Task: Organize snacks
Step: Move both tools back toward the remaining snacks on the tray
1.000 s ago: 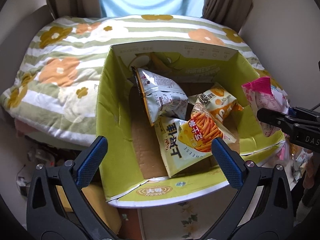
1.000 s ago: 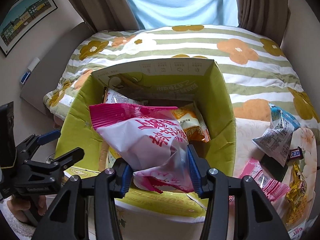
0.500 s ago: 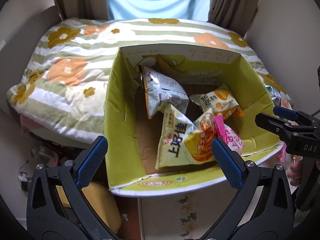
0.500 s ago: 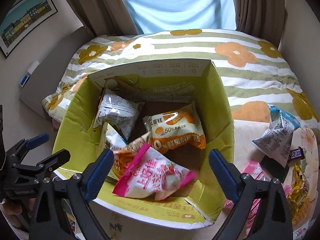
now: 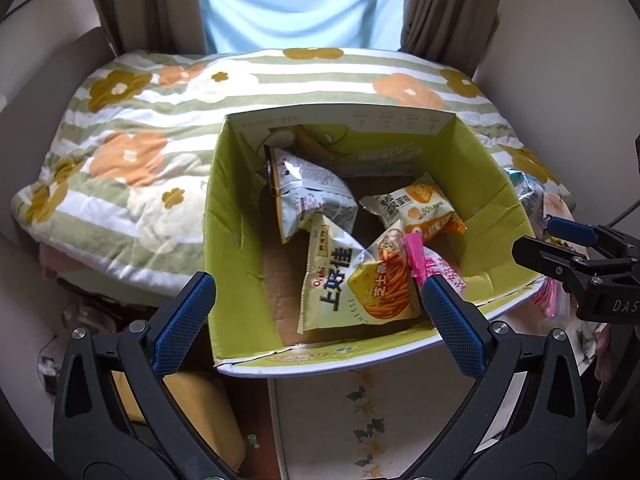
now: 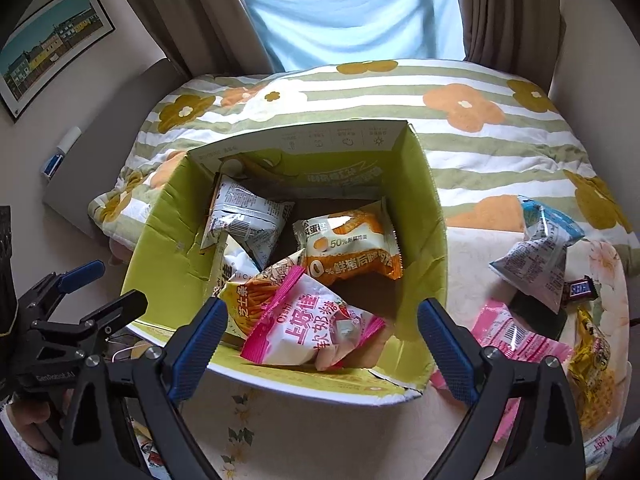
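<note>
Right tool (image 6: 320,344) spread wide, nothing between pads — hovers above near rim of green cardboard box (image 6: 432,216). Left tool (image 5: 316,320) likewise wide, empty, over same rim. Pink snack bag (image 6: 316,332) lies inside box at near wall, atop cheese-stick bag (image 5: 360,284). Orange cake pack (image 6: 352,244) and grey-white bag (image 6: 244,216) sit deeper in box. Loose snacks (image 6: 536,256) remain outside box on bed, toward right edge.

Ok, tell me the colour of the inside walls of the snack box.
Yellow-green inside the box, with a white top edge; clearest in the right wrist view.
</note>
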The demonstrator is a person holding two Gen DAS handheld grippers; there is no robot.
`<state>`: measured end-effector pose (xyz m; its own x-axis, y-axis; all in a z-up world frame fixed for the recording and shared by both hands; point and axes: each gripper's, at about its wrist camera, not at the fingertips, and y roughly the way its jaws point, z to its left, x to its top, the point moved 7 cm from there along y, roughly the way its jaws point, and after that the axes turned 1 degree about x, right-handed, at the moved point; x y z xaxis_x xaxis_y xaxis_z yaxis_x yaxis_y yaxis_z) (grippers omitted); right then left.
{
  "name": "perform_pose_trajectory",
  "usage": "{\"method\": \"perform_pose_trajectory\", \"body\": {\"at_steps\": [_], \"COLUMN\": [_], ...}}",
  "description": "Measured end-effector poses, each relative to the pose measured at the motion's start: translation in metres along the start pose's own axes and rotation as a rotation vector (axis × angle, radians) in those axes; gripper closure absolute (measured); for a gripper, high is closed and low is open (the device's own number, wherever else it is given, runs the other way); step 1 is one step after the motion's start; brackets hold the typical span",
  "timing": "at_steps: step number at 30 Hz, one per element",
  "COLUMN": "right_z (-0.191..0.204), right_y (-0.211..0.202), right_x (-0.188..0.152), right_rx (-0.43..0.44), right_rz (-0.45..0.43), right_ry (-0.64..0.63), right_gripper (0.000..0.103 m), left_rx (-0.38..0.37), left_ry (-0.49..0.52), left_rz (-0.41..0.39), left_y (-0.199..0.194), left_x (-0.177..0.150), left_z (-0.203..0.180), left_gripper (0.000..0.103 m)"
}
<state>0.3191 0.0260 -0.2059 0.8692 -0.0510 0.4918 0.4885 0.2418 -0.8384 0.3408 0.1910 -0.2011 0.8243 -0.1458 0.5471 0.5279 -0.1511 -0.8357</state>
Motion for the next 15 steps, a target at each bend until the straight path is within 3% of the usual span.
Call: {"method": "perform_pose_trajectory", "body": {"at_steps": [8, 15], "right_z": [-0.011, -0.054], "right_y": [-0.033, -0.088], "right_x": [-0.001, -0.007], "right_rx": [-0.053, -0.113], "right_rz": [-0.055, -0.136], "right_ry": [0.038, 0.106], "right_gripper": [0.008, 0.008], "left_rx": [-0.073, -0.152], "left_ry": [0.079, 0.125], "left_rz": [-0.033, -0.049], "left_y": [-0.012, -0.025], "left_x": [0.006, 0.002], "left_z": [-0.037, -0.095], "left_gripper": [0.001, 0.001]}}
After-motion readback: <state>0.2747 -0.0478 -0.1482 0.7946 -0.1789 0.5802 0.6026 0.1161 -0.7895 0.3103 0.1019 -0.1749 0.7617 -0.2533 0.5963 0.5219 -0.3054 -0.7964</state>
